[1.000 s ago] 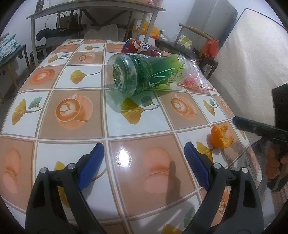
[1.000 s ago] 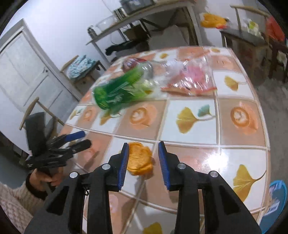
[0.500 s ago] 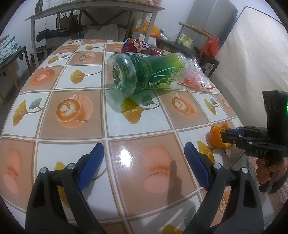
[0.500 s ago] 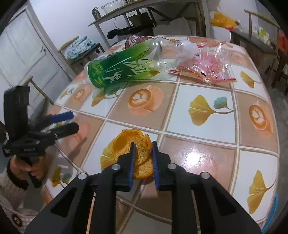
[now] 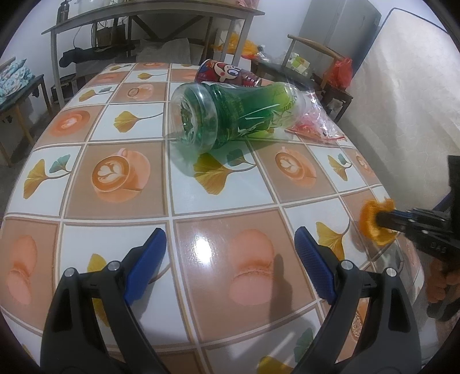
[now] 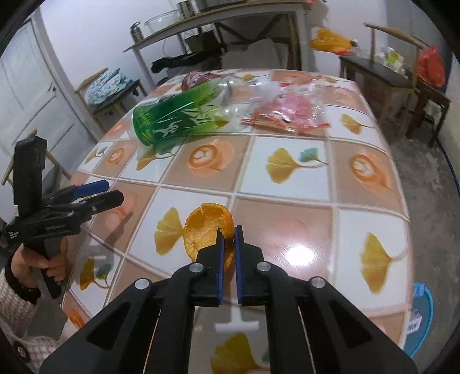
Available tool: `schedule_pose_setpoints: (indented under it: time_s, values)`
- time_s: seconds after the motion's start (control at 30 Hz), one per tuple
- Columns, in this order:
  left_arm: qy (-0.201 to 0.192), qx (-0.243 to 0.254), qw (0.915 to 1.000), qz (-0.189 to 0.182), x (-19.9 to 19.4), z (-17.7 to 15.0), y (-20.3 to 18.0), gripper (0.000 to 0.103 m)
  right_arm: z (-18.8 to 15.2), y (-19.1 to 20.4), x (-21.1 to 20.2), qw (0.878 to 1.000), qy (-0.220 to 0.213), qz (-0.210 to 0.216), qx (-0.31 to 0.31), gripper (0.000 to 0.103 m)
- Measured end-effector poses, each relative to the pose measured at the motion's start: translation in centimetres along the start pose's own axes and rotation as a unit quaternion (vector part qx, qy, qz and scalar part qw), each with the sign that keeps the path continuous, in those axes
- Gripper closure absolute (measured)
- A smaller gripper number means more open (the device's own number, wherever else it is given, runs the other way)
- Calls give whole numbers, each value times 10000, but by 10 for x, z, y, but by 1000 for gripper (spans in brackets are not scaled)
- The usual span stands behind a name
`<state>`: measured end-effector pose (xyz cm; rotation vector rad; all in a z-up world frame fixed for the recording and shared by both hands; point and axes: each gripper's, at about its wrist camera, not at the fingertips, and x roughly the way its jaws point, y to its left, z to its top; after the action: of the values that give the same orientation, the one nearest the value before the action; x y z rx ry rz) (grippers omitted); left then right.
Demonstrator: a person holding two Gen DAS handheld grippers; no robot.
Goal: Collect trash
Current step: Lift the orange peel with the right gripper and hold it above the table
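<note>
My right gripper [image 6: 229, 233] is shut on a piece of orange peel [image 6: 205, 230] and holds it just above the tiled table [image 6: 302, 178]. In the left wrist view the right gripper [image 5: 386, 220] and the orange peel [image 5: 373, 221] show at the table's right edge. My left gripper [image 5: 230, 253] is open and empty over the near side of the table [image 5: 120, 230]; it also shows in the right wrist view [image 6: 112, 191]. A green plastic bottle [image 5: 235, 115] lies on its side mid-table, with a red can [image 5: 227, 74] behind it and a clear plastic bag [image 5: 316, 120] with red scraps to its right.
The bottle [image 6: 178, 118], can [image 6: 198, 79] and bag [image 6: 287, 112] lie at the far half of the table. A metal-frame table [image 5: 149, 17] stands behind, wooden chairs [image 6: 402, 72] with bags to the right, and a mattress [image 5: 408, 86] leans on the right wall.
My right gripper closed fully on the orange peel and lifted it off the table a little. My left gripper stayed open in place.
</note>
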<state>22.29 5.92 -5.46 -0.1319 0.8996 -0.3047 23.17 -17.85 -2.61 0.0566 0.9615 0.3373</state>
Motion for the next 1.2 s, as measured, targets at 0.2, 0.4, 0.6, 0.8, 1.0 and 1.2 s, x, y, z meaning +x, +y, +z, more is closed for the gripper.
schedule_pose_setpoints:
  time_s: [0.2, 0.4, 0.6, 0.8, 1.0, 1.2]
  values:
    - [118, 194, 9991, 359, 1, -2, -9, 16, -24, -18, -22, 9990, -65, -134, 431, 96]
    - [279, 478, 9944, 903, 5, -6, -18, 13, -44, -32, -31, 9961, -125, -113, 861, 96]
    - [413, 530, 9913, 1128, 9, -5, -22, 8, -55, -37, -31, 9945, -98, -96, 1034, 96]
    - [447, 507, 9907, 1185, 10, -4, -24, 8, -56, -41, -29, 9937, -89, -47, 1119, 96]
    - [547, 492, 9899, 1210, 13, -1, -27, 7, -56, -43, -28, 9930, -150, -21, 1174, 96]
    - [551, 447, 9896, 1251, 14, -1, -28, 7, -59, -46, -26, 9913, -212, 2, 1297, 96]
